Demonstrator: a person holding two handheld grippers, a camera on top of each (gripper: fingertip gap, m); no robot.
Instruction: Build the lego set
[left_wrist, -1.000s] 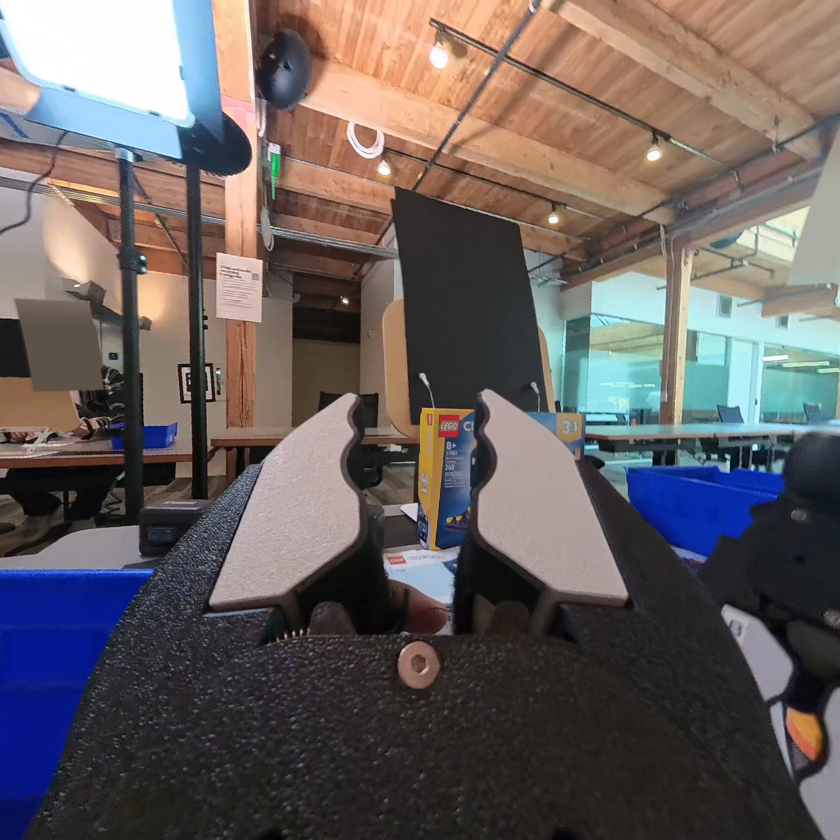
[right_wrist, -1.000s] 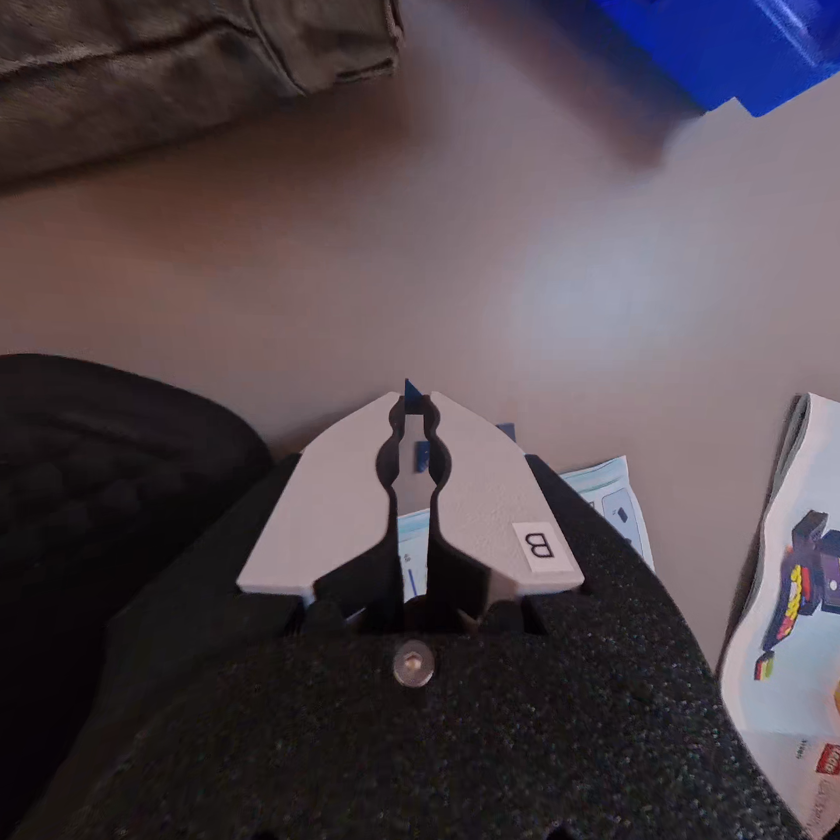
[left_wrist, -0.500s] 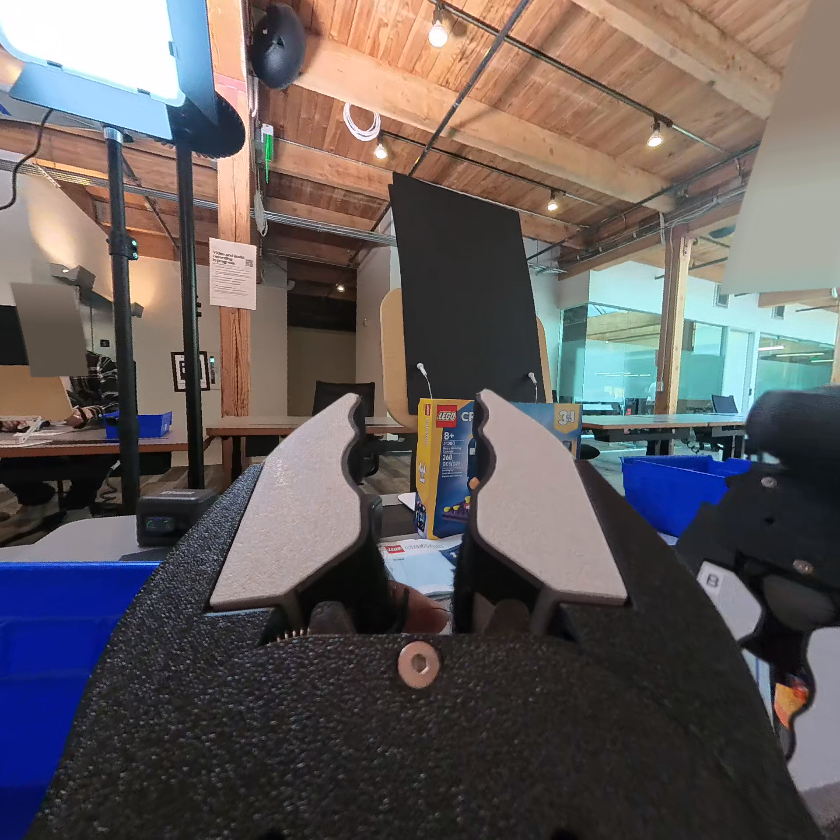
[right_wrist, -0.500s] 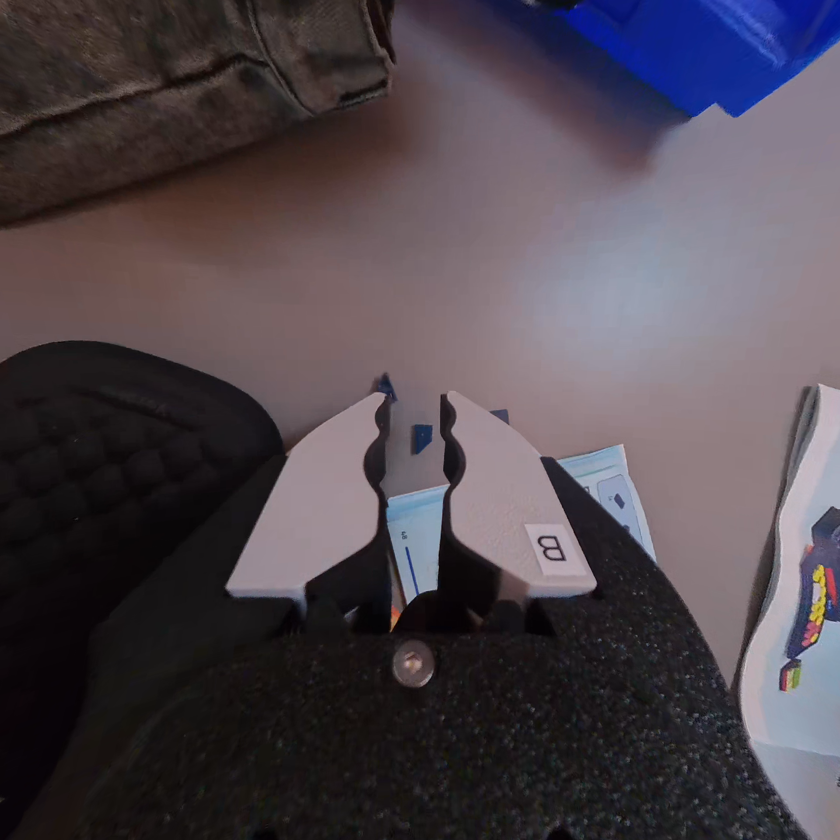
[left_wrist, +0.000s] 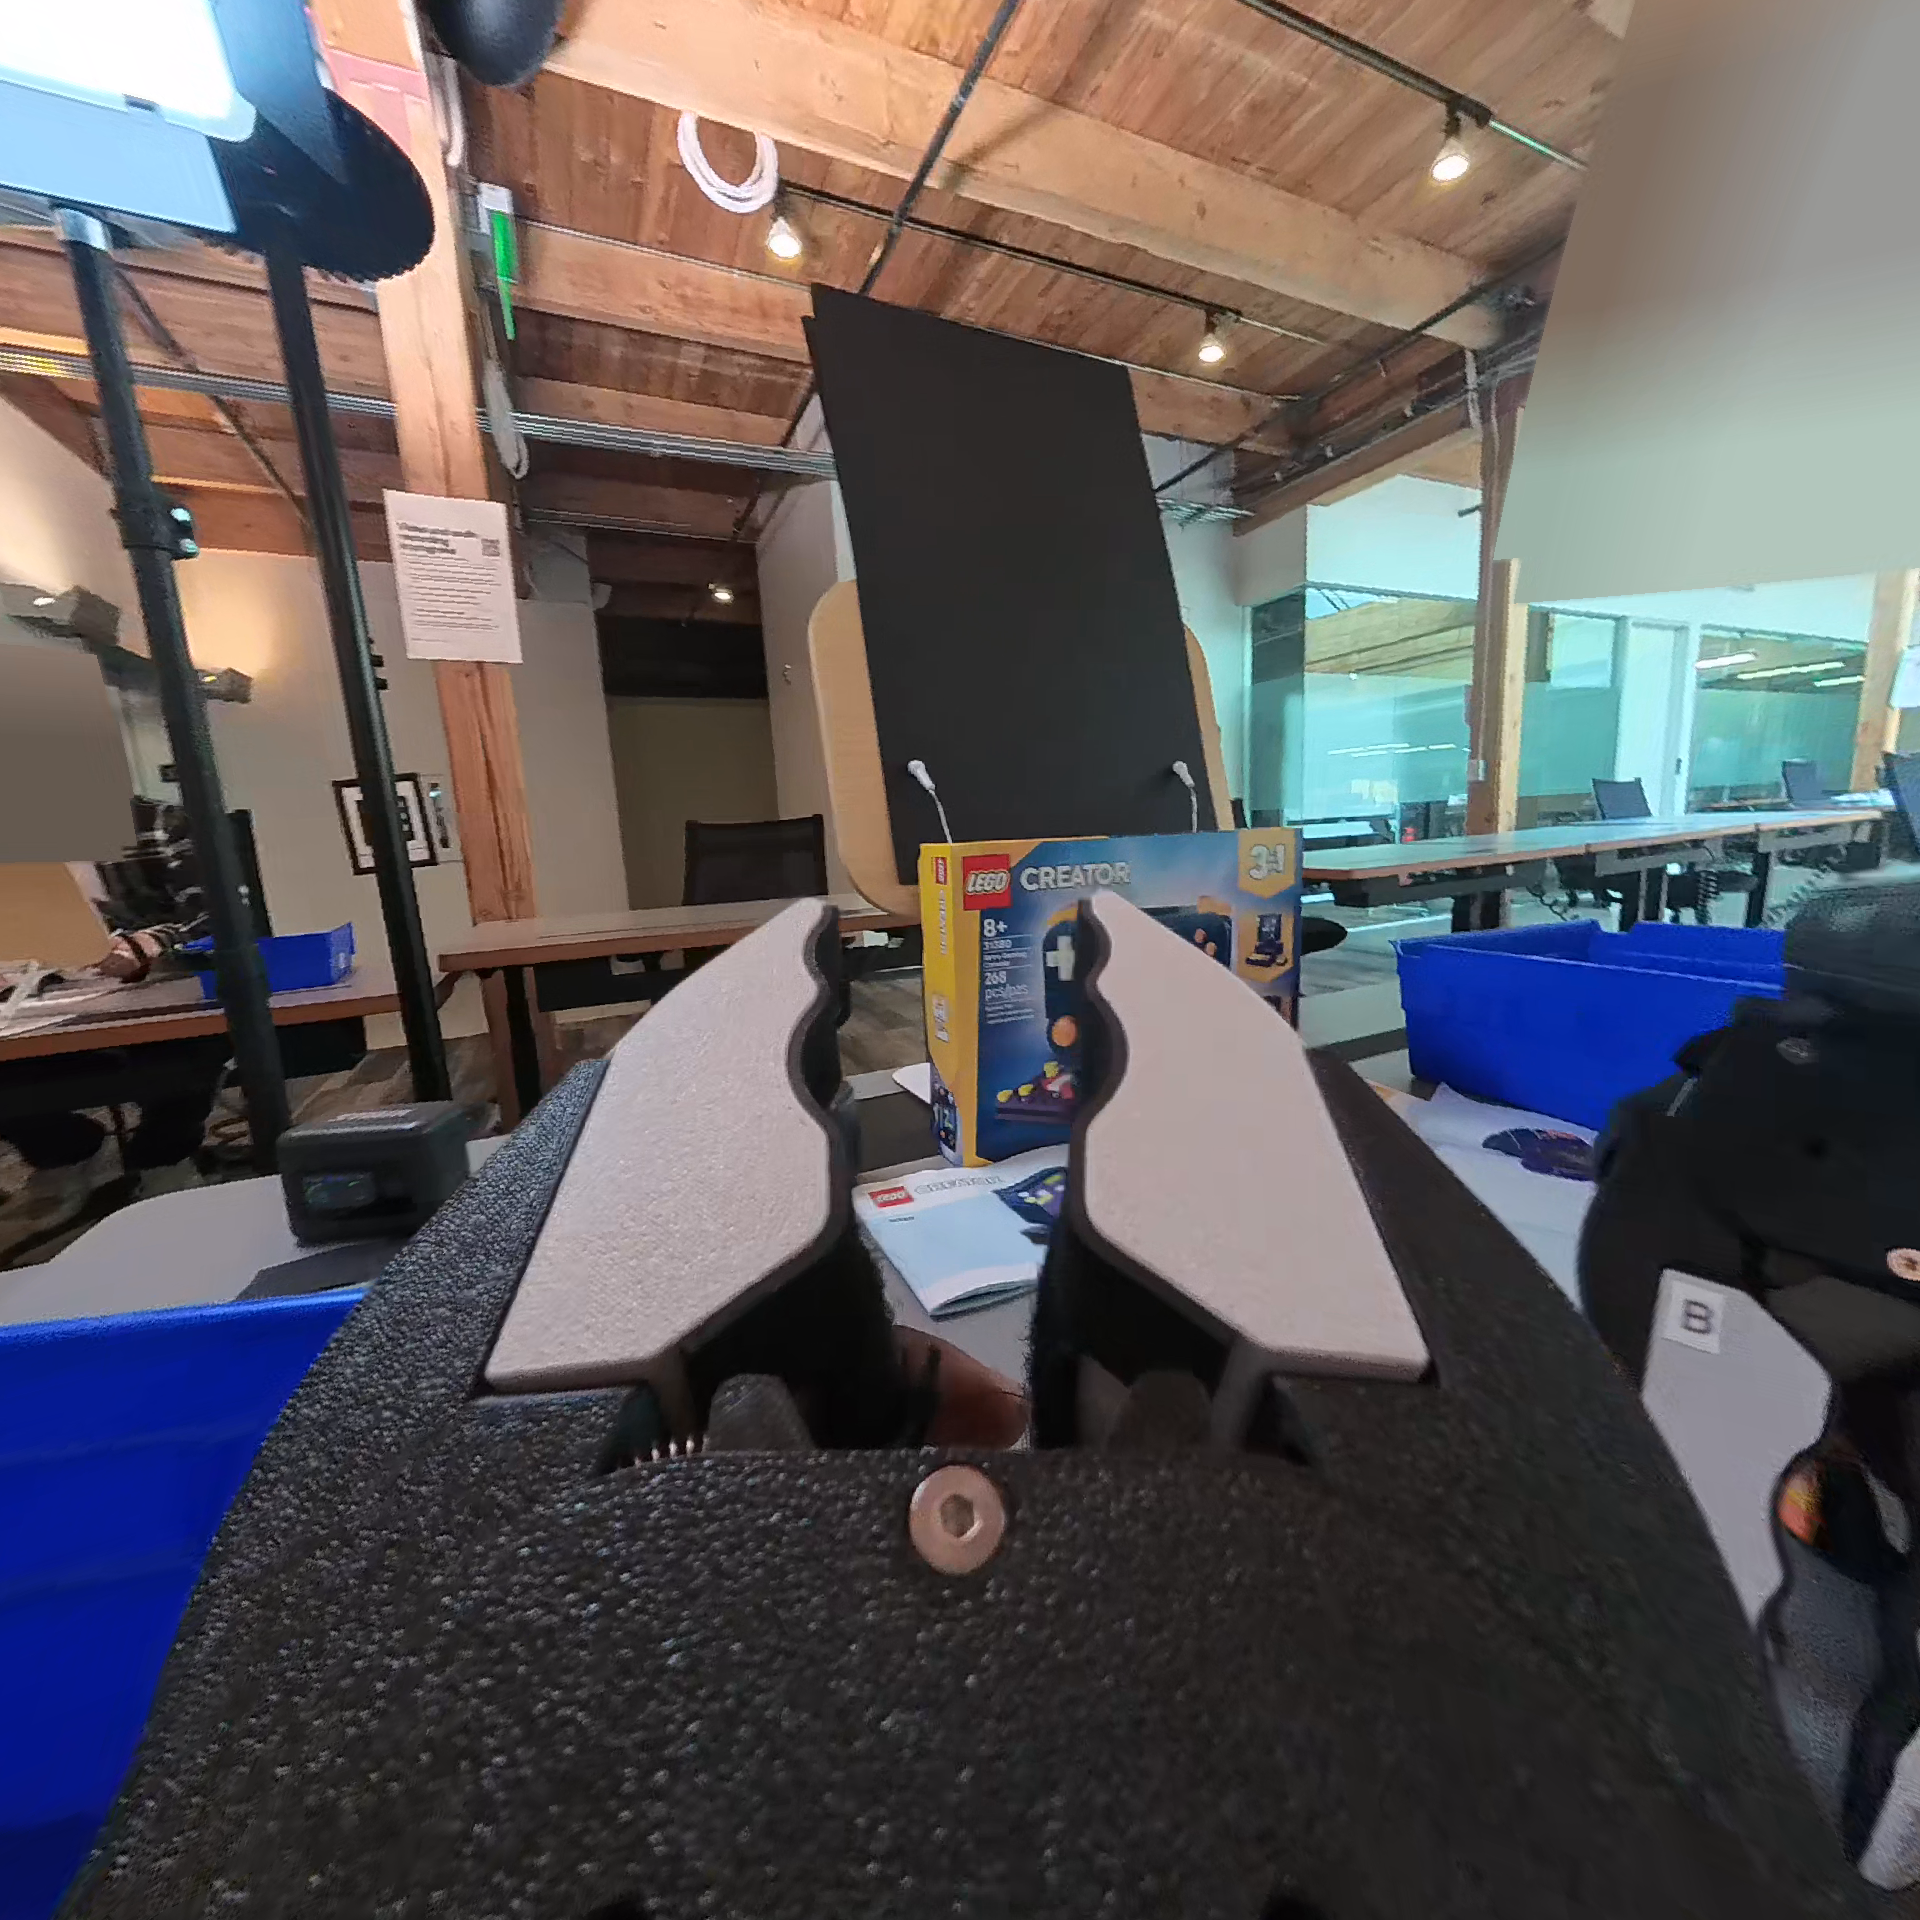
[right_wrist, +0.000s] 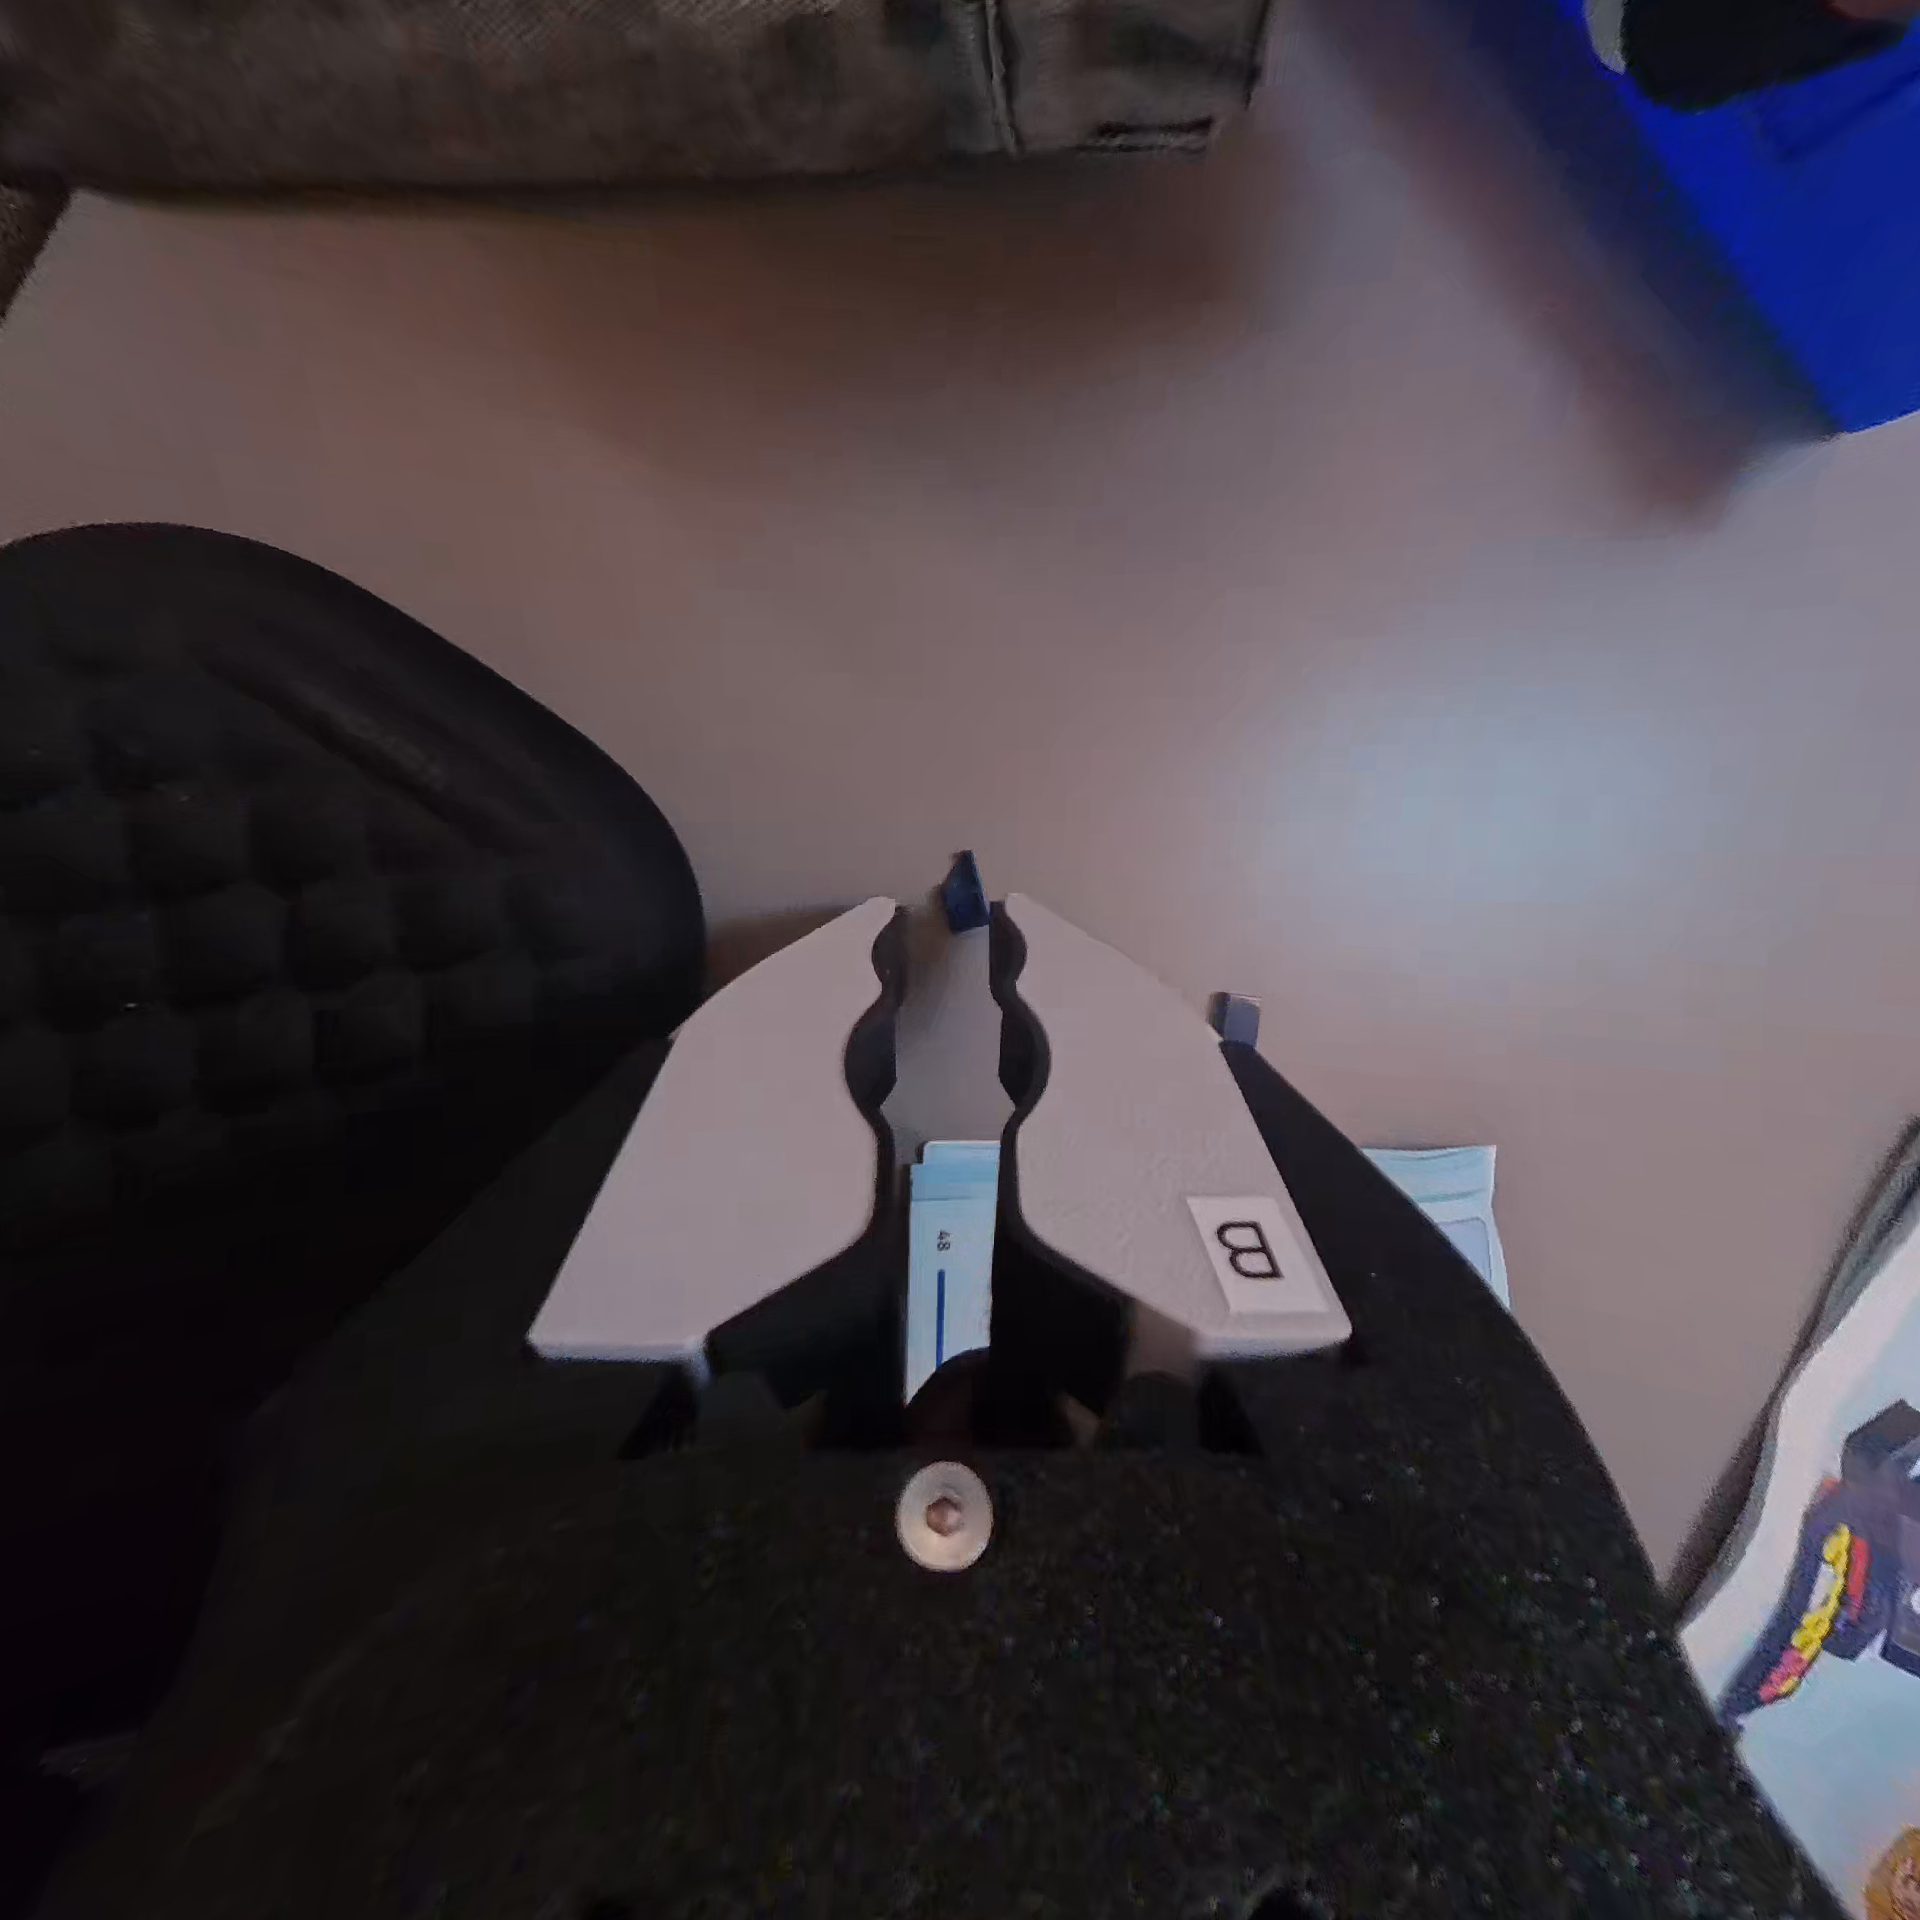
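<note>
**A:** Your left gripper (left_wrist: 956, 925) is held level above the table (left_wrist: 156, 1236), fingers spread apart with nothing between them. The set's box (left_wrist: 997, 997) stands upright straight ahead of it, and a booklet (left_wrist: 956, 1236) lies flat in front of the box.

**B:** And my right one?

**A:** The right gripper (right_wrist: 948, 906) points down at the table (right_wrist: 1143, 644), its jaws parted a little. A small blue brick (right_wrist: 961, 894) sits at the gap between the tips; whether they touch it, I cannot tell. A second blue piece (right_wrist: 1234, 1013) lies just beside the right finger. An open booklet (right_wrist: 948, 1236) lies under the gripper.

**B:** Anything nearby?

**A:** A blue bin (right_wrist: 1808, 239) at the far right and a black pad (right_wrist: 260, 935) on the left.
</note>
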